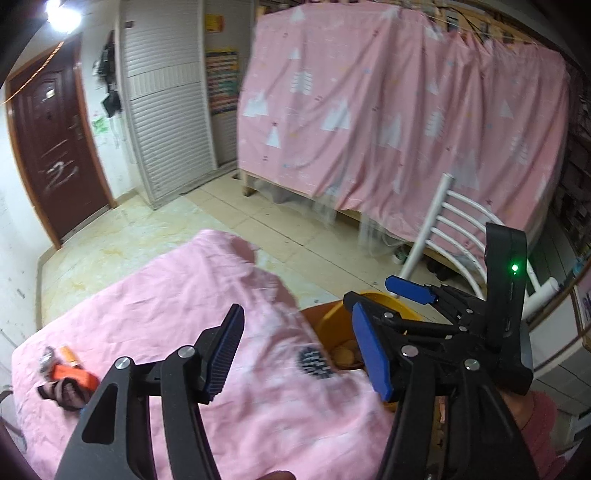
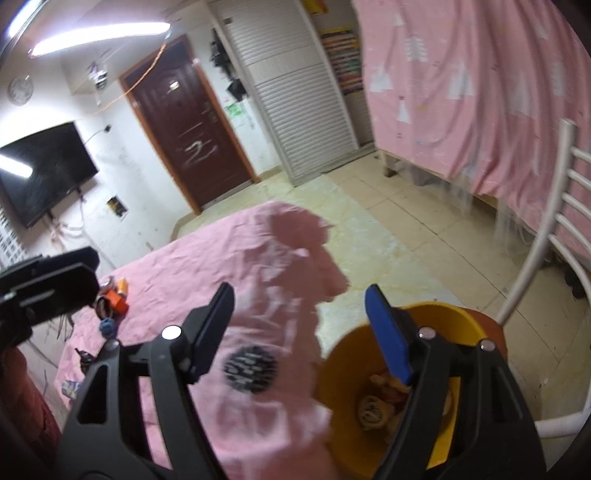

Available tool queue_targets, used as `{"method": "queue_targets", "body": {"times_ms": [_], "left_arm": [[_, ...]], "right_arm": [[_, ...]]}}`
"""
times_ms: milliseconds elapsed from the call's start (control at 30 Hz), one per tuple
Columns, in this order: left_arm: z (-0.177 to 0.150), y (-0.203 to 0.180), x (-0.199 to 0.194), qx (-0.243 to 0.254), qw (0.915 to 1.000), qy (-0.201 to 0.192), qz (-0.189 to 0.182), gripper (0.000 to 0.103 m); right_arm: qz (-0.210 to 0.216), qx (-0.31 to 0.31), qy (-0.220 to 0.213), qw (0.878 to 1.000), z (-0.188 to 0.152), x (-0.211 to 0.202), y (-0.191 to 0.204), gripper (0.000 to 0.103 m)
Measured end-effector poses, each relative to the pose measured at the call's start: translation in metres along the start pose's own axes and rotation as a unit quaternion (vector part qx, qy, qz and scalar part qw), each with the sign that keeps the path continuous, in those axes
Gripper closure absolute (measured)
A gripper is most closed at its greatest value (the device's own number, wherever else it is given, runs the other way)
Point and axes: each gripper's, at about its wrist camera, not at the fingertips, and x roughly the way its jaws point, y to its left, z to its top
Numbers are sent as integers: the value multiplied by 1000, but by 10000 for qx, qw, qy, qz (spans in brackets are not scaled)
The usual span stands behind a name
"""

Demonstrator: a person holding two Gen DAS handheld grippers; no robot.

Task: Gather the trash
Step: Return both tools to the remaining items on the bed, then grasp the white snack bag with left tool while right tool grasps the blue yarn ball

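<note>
Reaching next: both sets of fingers spread, holding nothing. Leftover trash [image 1: 68, 373] sits at desk's [image 1: 155, 295] far corner, blurry, prob. wrappers; yellow bin [image 2: 388, 387] beside desk w/ scraps. Grab, carry over the rim.

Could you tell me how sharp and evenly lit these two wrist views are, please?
Left wrist view: the pink cloth and yellow bin are smeared by motion blur, and a ceiling lamp flares at the top left. Right wrist view: the same cloth is blurred, the strip light blows out, and fisheye distortion bends the white chair.
</note>
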Motion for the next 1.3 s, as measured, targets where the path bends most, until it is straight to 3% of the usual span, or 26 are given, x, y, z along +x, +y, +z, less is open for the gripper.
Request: {"method": "queue_targets", "body": {"times_ms": [367,800,1300], "left_arm": [[-9,93,-30,-552,9970,-181,510,48],[-29,199,-53,-1170,9860,-221,1168,44],[-62,294,-46,-1801,9720,42,1509,44]], "right_arm": [[495,-775,304,9953,7,37,98,32],[1045,-1500,824,9797,-11,81,200,30],[1292,-2032,1324,9615,-35,119,270,28]]}}
